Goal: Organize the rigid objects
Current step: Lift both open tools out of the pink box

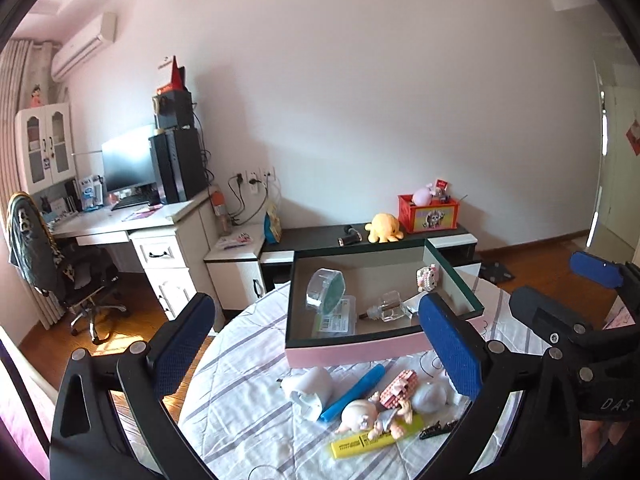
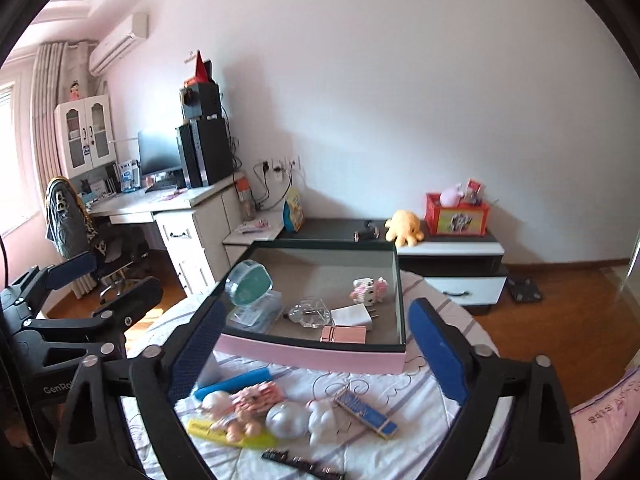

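Both claws, left claw and right claw, hang wide and empty near the pink box, probably eyeing the leftover toys in front of it.

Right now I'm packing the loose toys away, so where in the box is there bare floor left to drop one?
The pink box has bare floor along its far wall and in the near right corner beside the rose-gold case. The left side is crowded by the round teal container, with the glass bottle and white plug mid-front.
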Demonstrator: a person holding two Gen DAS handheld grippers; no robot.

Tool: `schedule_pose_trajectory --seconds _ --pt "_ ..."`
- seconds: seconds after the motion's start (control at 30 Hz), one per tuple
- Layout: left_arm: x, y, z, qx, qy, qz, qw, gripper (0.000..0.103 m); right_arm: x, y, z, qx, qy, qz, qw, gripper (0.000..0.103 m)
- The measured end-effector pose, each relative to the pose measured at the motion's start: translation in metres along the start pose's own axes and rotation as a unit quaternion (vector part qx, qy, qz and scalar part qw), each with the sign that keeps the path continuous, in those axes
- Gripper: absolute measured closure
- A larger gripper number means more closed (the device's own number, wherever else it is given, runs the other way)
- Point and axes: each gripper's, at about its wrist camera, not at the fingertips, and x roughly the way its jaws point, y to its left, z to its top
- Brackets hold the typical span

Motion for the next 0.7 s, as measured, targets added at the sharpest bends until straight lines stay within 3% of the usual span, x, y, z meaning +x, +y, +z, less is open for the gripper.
schedule_pose_trajectory --seconds 0.17,0.4,0.7 --pt "-0.072 0.013 -0.019 -0.024 -0.049 0.028 0.9981 0.000 -0.066 0.029 -0.010 -0.023 -0.048 -0.008 0.999 0.000" --pt "-0.138 0.030 -0.041 -0.045 -0.064 0.031 0.9964 0.000 -0.135 0.056 -0.029 -0.039 -0.092 -0.026 0.995 0.000" --pt "-0.178 0.029 -0.051 -0.045 -0.087 0.037 0.9945 0.000 -0.178 0.066 -0.047 -0.034 -0.114 -0.036 0.992 0.000"
